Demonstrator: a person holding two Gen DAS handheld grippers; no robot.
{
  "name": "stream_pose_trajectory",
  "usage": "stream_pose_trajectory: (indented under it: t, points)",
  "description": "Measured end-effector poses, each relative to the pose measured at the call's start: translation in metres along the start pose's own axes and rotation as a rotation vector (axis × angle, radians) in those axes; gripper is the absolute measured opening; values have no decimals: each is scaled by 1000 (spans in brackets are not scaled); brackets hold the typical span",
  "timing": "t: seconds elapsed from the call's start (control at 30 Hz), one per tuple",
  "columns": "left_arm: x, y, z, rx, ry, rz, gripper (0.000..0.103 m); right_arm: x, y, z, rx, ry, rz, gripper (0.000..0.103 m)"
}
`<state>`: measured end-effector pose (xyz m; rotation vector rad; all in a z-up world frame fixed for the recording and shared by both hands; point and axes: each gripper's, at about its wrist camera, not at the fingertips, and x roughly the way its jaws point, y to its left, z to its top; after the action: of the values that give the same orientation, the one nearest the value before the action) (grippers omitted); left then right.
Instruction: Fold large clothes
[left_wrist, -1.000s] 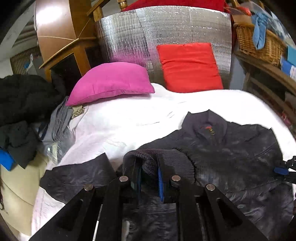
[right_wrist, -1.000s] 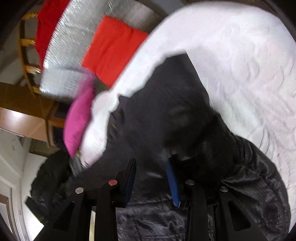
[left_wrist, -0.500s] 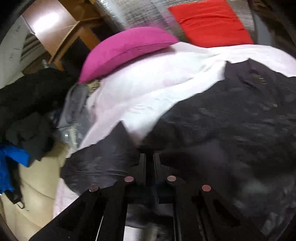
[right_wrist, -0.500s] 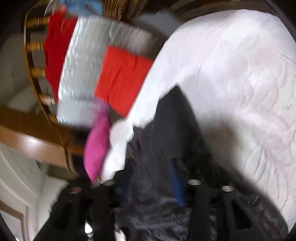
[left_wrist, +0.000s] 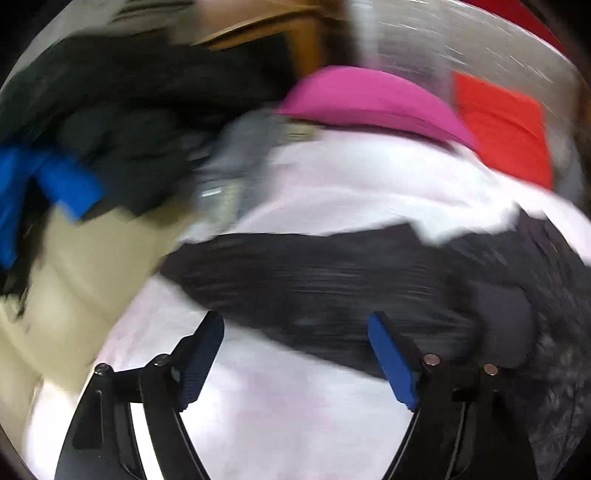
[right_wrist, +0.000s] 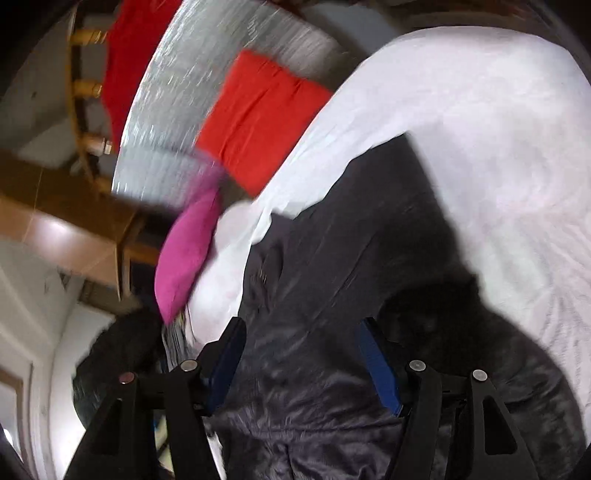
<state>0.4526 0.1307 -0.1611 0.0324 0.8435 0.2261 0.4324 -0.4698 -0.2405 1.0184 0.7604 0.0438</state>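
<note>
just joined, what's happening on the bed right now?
A person is folding a dark jacket on a white sheet with two handheld grippers. The left gripper has just been opening, with nothing between its jaws, just short of a sleeve. The right gripper stands open over the jacket.

No lettering, label, brand or number can be read in either view; both are smeared by motion blur. The dark jacket (right_wrist: 332, 295) carries a tiny mark near its collar, too blurred and small to make out.
</note>
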Motion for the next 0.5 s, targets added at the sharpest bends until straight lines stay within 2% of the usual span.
stream_pose_trajectory:
  t: [0.13,0.2,0.3,0.5]
  points:
    - [30,88,3,-254,129,-11,83,46,0,-26,-15,171,-108,68]
    - [50,116,2,-355,176,-23,83,45,4,-31,-43,150,-133,68]
    - [81,144,0,-496,219,-51,83,34,12,-32,-77,132,-108,68]
    - [128,152,5,-647,231,-122,83,20,3,-28,-78,105,-112,68]
